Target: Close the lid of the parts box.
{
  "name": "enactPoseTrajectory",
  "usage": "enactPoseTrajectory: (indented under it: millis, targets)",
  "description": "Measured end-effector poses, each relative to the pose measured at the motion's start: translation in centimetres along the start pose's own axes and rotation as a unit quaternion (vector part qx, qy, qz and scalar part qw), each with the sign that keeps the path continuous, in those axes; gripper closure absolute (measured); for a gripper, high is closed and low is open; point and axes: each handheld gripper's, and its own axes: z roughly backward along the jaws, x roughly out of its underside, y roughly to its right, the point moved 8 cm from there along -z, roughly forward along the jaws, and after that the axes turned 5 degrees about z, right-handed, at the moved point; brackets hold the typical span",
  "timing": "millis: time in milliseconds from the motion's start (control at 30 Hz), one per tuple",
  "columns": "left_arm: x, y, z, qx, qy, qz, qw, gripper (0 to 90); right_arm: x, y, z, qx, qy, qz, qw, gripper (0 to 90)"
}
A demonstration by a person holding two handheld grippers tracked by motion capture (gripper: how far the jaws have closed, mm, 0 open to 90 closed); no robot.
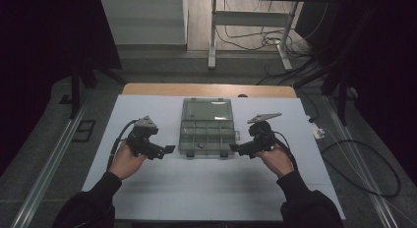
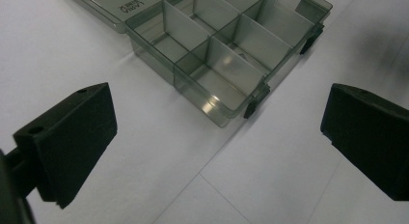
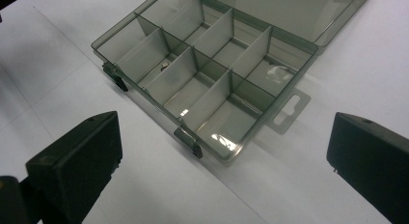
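Note:
A clear grey compartment box [image 1: 206, 134] lies in the middle of the white sheet, its lid [image 1: 206, 110] folded flat toward the back. Dividers split it into several cells; a small dark piece [image 1: 200, 145] [image 3: 164, 65] lies in one front cell. My left gripper [image 1: 169, 149] points at the box's front left corner, jaws wide apart and open [image 2: 219, 137], nothing between them. From the other side, my right gripper [image 1: 234, 148] points at the front right corner, also open [image 3: 224, 159] and holding nothing. Black latches [image 2: 253, 101] [image 3: 188, 142] hang on the box's front wall.
A white sheet [image 1: 147, 188] covers the table; its wooden far edge [image 1: 206, 89] shows behind. A hang tab [image 3: 289, 108] sticks out of the box's side. A white adapter [image 1: 318, 133] and cables [image 1: 364, 159] lie off the right edge. Desk legs [image 1: 212, 36] stand beyond.

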Motion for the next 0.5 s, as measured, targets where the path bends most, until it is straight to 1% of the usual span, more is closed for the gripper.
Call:
enactPoseTrajectory:
  millis: [100, 267, 333, 433, 500]
  targets:
    - [-0.3, -0.1, -0.4, 0.005, 0.004, -0.004, 1.0000, 0.0, -0.3, 0.0, -0.4, -0.004, -0.002, 0.001, 1.0000, 0.0]
    - [-0.7, -0.2, -1.0, 0.007, -0.001, -0.011, 0.9999, 0.0, -0.8, 0.3, -0.9, -0.002, 0.004, 0.008, 1.0000, 0.0]
    - [-0.9, -0.2, -1.3, 0.010, -0.002, -0.012, 0.9999, 0.0, -1.0, 0.4, -1.1, 0.003, 0.006, 0.010, 0.9999, 0.0]
    - [-1.3, -0.4, -1.6, 0.012, -0.001, -0.010, 0.9999, 0.0, -1.4, 0.7, -1.6, 0.003, 0.009, 0.010, 0.9999, 0.0]
    - [-1.5, -0.5, -1.9, 0.014, -0.001, -0.010, 0.9999, 0.0, -1.6, 0.9, -2.0, 0.004, 0.005, 0.008, 0.9999, 0.0]
